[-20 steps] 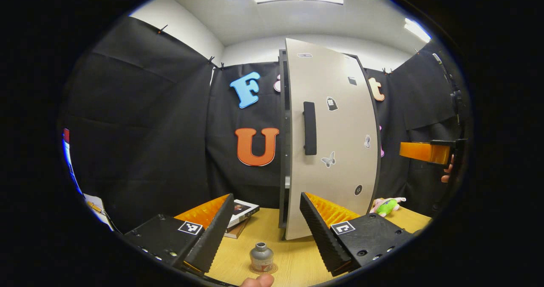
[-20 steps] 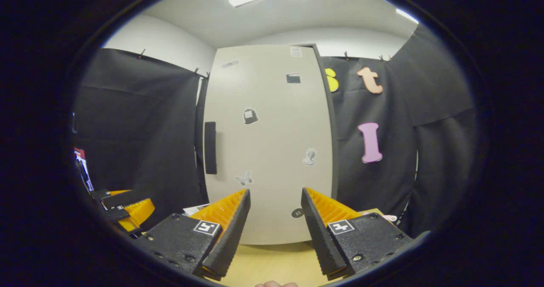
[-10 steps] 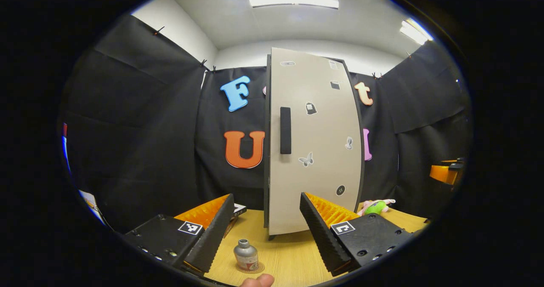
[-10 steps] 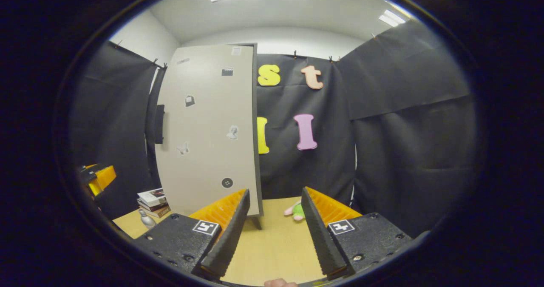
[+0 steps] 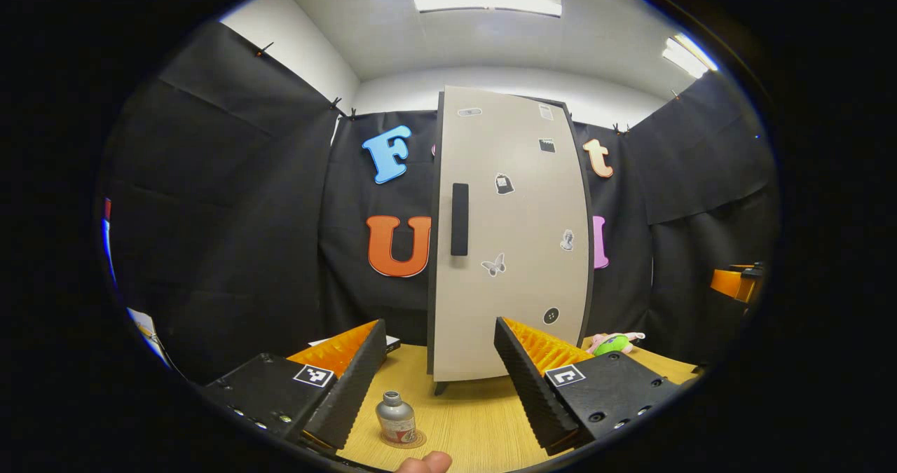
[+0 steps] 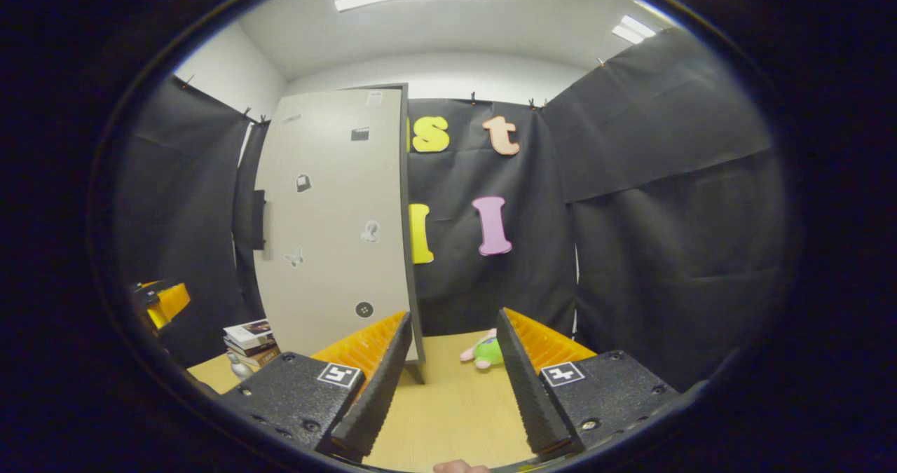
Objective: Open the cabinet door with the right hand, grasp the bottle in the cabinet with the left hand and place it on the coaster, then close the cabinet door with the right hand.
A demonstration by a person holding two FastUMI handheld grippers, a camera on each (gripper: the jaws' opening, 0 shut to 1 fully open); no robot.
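A small silver bottle (image 5: 395, 418) stands upright on a round coaster (image 5: 415, 441) on the wooden table, just in front of my left gripper (image 5: 440, 327), which is open and holds nothing. The tall beige cabinet door (image 5: 515, 249) with its black handle (image 5: 460, 219) looks flush against the cabinet. My right gripper (image 6: 454, 317) is open and empty, well back from the cabinet door (image 6: 329, 228), which stands to its left. The bottle (image 6: 240, 368) peeks out low on the left. The right gripper (image 5: 736, 282) also shows at the far right edge of the left gripper view.
A stack of books (image 6: 249, 336) lies left of the cabinet. A green and pink plush toy (image 6: 483, 350) lies on the table (image 6: 455, 417) right of it. The left gripper (image 6: 160, 300) shows at the left edge. A fingertip (image 5: 424, 463) shows at the bottom.
The door has gone from slightly ajar to flush. Both grippers have drawn back from the cabinet, and the right gripper view has swung rightward off the door.
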